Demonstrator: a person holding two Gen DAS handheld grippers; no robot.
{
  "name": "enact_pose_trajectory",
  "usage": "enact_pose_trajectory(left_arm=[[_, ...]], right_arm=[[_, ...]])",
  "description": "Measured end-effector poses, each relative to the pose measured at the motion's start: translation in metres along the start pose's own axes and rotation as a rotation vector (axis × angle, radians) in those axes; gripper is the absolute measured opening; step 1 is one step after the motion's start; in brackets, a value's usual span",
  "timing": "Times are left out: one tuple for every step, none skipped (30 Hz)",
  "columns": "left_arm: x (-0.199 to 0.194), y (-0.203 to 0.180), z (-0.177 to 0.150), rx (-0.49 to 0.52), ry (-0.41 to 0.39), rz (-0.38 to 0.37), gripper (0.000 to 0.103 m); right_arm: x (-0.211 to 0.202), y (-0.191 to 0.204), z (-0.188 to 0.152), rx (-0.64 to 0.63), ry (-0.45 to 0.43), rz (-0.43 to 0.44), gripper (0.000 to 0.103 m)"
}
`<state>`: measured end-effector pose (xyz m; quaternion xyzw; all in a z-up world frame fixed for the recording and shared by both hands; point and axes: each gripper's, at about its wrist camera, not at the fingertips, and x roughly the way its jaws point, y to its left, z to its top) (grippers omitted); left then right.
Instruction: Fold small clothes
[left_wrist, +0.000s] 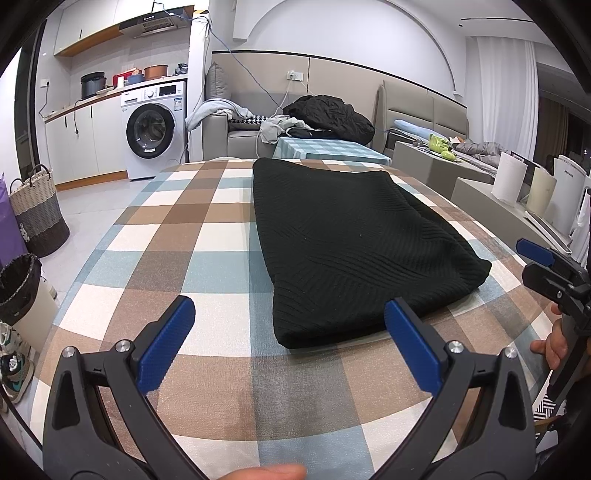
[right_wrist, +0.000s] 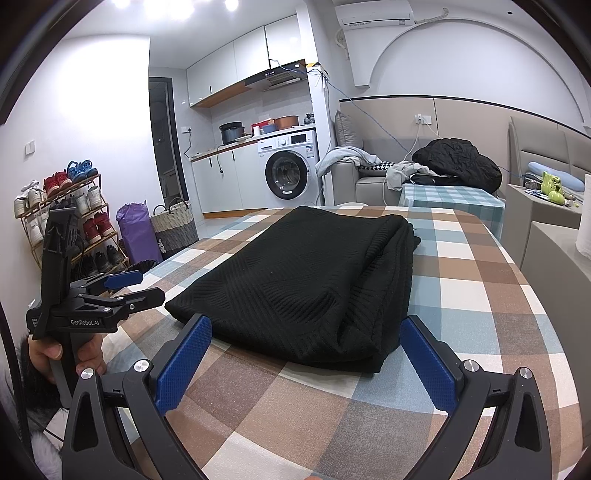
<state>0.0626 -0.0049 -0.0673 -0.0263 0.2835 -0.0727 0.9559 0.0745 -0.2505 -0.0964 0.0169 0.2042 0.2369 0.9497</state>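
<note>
On checked table (left_wrist: 207, 229) | one folded black garment (left_wrist: 343, 236) | two tongs, both agape: left tongs (left_wrist: 290, 339), right tongs (right_wrist: 306, 354)

Black ribbed knit garment (left_wrist: 354, 243) on tablecloth (left_wrist: 207, 236) checked brown, tan, pale blue and white. Blue textured pads (right_wrist: 183, 363) on black grippers. Far off, white washing machine (left_wrist: 153, 129).

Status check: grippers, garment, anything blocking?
Left gripper open, empty. Right gripper open, empty. Black knit garment folded flat on checked tablecloth, untouched. Nothing in the way.
</note>
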Motion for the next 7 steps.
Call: enact_pose_trajectory(left_arm=[[0.0001,0.0008,-0.0002,0.000,-0.002,0.000,0.102],[-0.0001,0.0023,0.0003,0.001,-0.004,0.000,0.102],[0.0001,0.0039,0.0006,0.002,-0.005,-0.001,0.102],[0.0001,0.0037,0.0006,0.001,-0.004,-0.002,0.102],[0.0003,0.0048,0.0008,0.002,-0.005,-0.003,0.102],[0.0004,0.0061,0.0010,0.003,-0.005,-0.003,0.102],[0.0002,0.0058,0.0010,0.002,-0.006,-0.003,0.102]], right_arm=[[0.0000,0.0000,0.0000,0.000,0.001,0.000,0.103],[-0.0002,-0.0001,-0.0001,0.000,0.000,0.000,0.103],[-0.0005,-0.0002,-0.0003,0.000,0.000,0.000,0.103],[-0.0001,0.0002,0.0000,0.000,0.000,0.000,0.103],[-0.0002,0.0001,-0.0001,0.000,0.000,0.001,0.103],[-0.0001,0.0003,0.0000,0.000,0.000,0.000,0.103],[-0.0002,0.0004,0.0000,0.000,0.000,0.000,0.103]])
